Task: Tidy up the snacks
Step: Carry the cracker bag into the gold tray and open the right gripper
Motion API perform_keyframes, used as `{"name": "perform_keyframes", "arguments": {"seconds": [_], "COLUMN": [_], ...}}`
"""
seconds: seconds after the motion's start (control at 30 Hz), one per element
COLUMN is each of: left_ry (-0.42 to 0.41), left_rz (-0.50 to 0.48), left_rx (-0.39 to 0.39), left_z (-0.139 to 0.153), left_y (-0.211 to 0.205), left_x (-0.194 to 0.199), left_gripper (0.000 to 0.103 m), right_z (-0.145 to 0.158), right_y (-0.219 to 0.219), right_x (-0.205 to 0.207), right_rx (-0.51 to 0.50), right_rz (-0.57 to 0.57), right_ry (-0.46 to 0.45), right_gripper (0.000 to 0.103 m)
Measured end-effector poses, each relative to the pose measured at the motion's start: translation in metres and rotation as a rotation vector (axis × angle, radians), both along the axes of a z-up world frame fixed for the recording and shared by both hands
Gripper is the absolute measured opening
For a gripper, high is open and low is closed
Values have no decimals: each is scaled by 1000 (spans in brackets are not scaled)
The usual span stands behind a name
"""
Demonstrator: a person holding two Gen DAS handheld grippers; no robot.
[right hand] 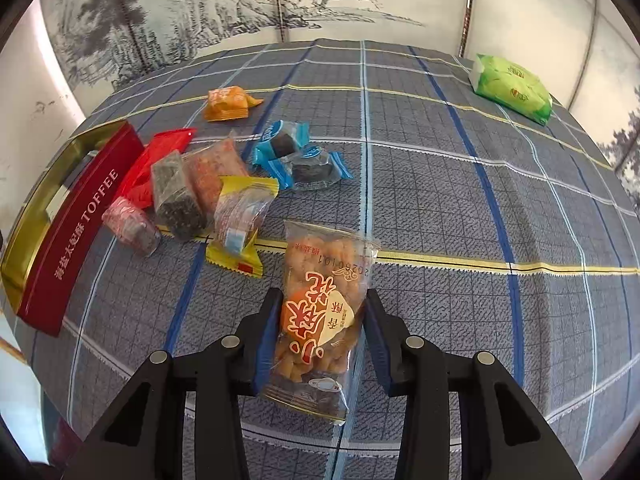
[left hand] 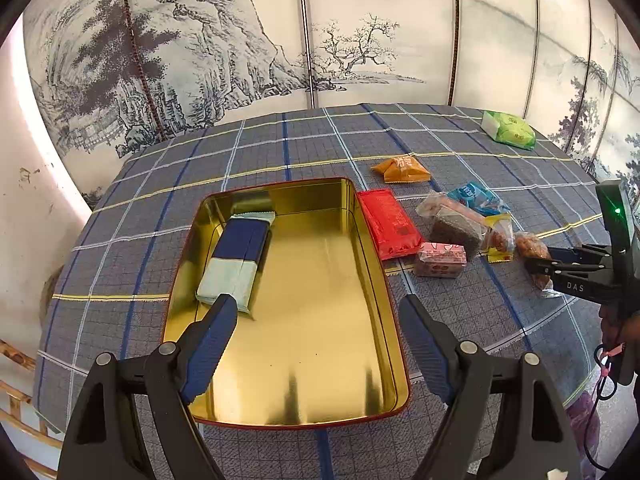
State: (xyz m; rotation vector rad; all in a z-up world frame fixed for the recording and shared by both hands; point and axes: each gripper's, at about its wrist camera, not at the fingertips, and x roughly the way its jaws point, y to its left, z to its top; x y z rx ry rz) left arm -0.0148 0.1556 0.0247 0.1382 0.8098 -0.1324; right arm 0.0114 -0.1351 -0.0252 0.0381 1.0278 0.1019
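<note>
An open gold tin with red outer walls lies on the plaid tablecloth. A dark-blue and mint packet rests inside it along the left wall. My left gripper hovers open over the tin's near half, nothing between its fingers. In the right wrist view, my right gripper is shut on a clear packet of golden fried snacks with red lettering, its pads pressing both long sides. That packet lies flat on the cloth. The left wrist view shows the right gripper at the far right, over the same packet.
Between tin and right gripper lies a loose pile: a red packet, a dark seed bar, a yellow-ended packet, a small pink one and two blue candies. An orange packet and green pack sit farther back.
</note>
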Motion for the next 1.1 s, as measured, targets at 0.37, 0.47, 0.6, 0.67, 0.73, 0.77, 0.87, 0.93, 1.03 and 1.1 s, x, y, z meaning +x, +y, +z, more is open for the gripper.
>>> {"name": "perform_keyframes", "arguments": {"seconds": [0.37,0.47,0.6,0.67,0.73,0.77,0.87,0.93,1.03,1.1], "left_ry": [-59,-46,-48,-49,-52,-52,-46,-43,-40,-40], "left_rz": [67,102,137,149,166,175,198,205,218,216], "left_rx": [-74,-95,-111,-110,-112,-114,-121,-115,-100,-92], "left_z": [2,-1,-2,0,2,3,4,4,3,3], "left_y": [17,24,32,35,40,42,50,54,59,61], "left_x": [-25,-29,-34,-35,-36,-36,-36,-36,-37,-38], "left_gripper": [80,80,80,80,81,81,81,83,87,89], "right_z": [46,67,86,93,98,99,98,94,84,76], "right_y": [12,33,69,90,112,123,151,170,192,205], "right_x": [-30,-24,-6,4,15,21,42,57,74,83], "right_rx": [81,125,222,262,288,299,338,347,341,339], "right_rz": [37,95,187,232,277,294,331,353,366,371], "right_ry": [-89,-126,-144,-147,-146,-142,-116,-89,-55,-32], "right_gripper": [40,40,40,40,40,40,40,40,40,40]}}
